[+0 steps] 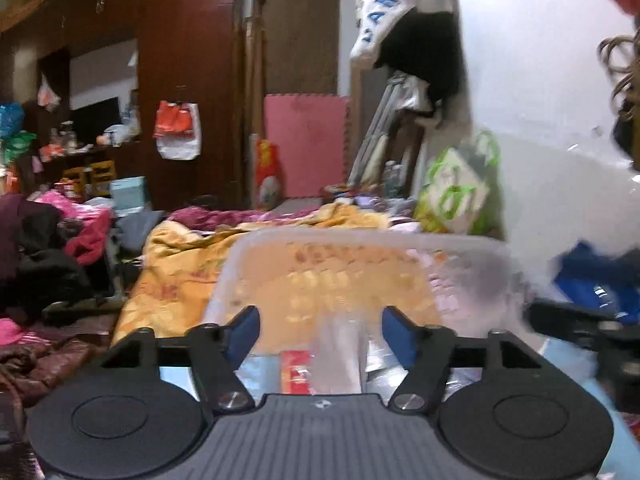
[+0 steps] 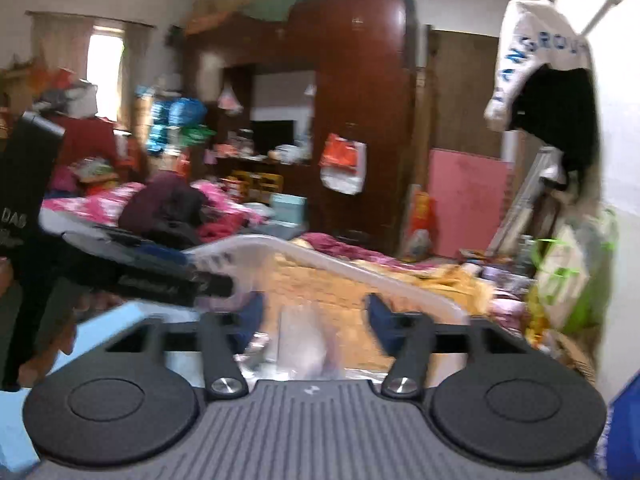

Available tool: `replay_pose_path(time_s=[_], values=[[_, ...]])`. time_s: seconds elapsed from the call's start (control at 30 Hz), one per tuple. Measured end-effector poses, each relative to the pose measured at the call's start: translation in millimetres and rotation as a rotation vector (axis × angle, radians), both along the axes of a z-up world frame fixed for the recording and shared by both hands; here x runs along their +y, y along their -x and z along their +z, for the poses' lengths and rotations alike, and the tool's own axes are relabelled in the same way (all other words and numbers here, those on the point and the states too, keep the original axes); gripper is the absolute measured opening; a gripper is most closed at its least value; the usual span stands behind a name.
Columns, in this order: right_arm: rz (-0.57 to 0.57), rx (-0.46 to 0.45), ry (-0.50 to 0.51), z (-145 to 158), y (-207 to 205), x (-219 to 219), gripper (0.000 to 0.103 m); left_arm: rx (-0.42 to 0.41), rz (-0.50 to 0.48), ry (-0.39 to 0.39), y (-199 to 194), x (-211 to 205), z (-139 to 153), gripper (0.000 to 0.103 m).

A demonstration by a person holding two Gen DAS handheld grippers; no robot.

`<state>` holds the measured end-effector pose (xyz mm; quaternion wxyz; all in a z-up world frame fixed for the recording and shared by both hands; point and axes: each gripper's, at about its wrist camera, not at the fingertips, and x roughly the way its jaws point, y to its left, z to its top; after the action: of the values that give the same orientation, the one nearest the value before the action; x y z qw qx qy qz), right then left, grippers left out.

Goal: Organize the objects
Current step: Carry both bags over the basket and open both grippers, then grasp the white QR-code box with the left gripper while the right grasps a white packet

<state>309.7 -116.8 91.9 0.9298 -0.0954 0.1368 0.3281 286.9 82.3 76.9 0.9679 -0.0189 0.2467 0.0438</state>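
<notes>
- Translucent, milky plastic storage bin (image 1: 360,264), rectangular with rounded corners and a rolled rim, sits just ahead of both grippers and in front of the yellow-orange patterned quilt (image 1: 180,272) on the bed. It is blurred in both views.
- Left of the bin lie dark and pink heaped clothes (image 1: 52,248), soft and crumpled; the quilt shows through the bin's wall.
- Left gripper (image 1: 320,332): its blue-padded jaws stand apart, released, with the bin's near wall between them but no pad visibly pressing on it.
- Inside the bin, near that wall, a small red packet (image 1: 296,372) and some clear wrapping can be seen; the rest I cannot make out.
- Right gripper (image 2: 316,320): jaws likewise parted, nothing clenched; the bin's rim (image 2: 328,264) runs slanted across its view.
- Right of the bin stands a white and green printed plastic bag (image 1: 460,188), crinkly and thin.
- Handling, as a judgement: the bin looks light, thin-walled and smooth, so it may flex and slip. The stiff rolled rim seems the best hold, one gripper on each side, keeping it level.
</notes>
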Motion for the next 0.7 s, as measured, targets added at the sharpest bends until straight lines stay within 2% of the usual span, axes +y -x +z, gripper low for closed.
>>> replay_pose_path(time_s=[0.1, 0.17, 0.2, 0.3, 0.37, 0.43, 0.5, 0.57, 0.63, 0.7], values=[[-0.012, -0.033, -0.017, -1, 12, -16, 0.093, -0.078, -0.006, 0.008, 23, 8, 4, 0.072], [-0.014, -0.024, -0.060, 1, 22, -33, 0.101, -0.094, -0.038, 0.024, 45, 13, 6, 0.079], [-0.016, -0.012, -0.078, 1, 29, -42, 0.102, -0.087, -0.049, 0.014, 56, 14, 5, 0.083], [-0.011, 0.007, -0.078, -17, 51, -71, 0.103, -0.091, -0.035, -0.043, 100, 14, -14, 0.083], [-0.042, 0.021, -0.072, -37, 71, -87, 0.103, -0.106, -0.016, -0.082, 131, 14, -34, 0.083], [-0.059, 0.069, -0.108, -62, 86, -100, 0.103, -0.110, -0.011, -0.107, 151, 14, -52, 0.087], [-0.043, 0.123, -0.132, -86, 96, -108, 0.103, -0.073, 0.000, -0.097, 157, 17, -66, 0.087], [-0.060, 0.132, -0.098, -102, 101, -103, 0.103, -0.061, -0.001, -0.067, 158, 18, -74, 0.087], [-0.108, 0.145, -0.077, -111, 99, -98, 0.103, -0.038, -0.024, -0.049, 156, 17, -80, 0.087], [-0.126, 0.180, -0.114, -118, 96, -99, 0.103, -0.020, -0.033, -0.040, 156, 13, -84, 0.087]])
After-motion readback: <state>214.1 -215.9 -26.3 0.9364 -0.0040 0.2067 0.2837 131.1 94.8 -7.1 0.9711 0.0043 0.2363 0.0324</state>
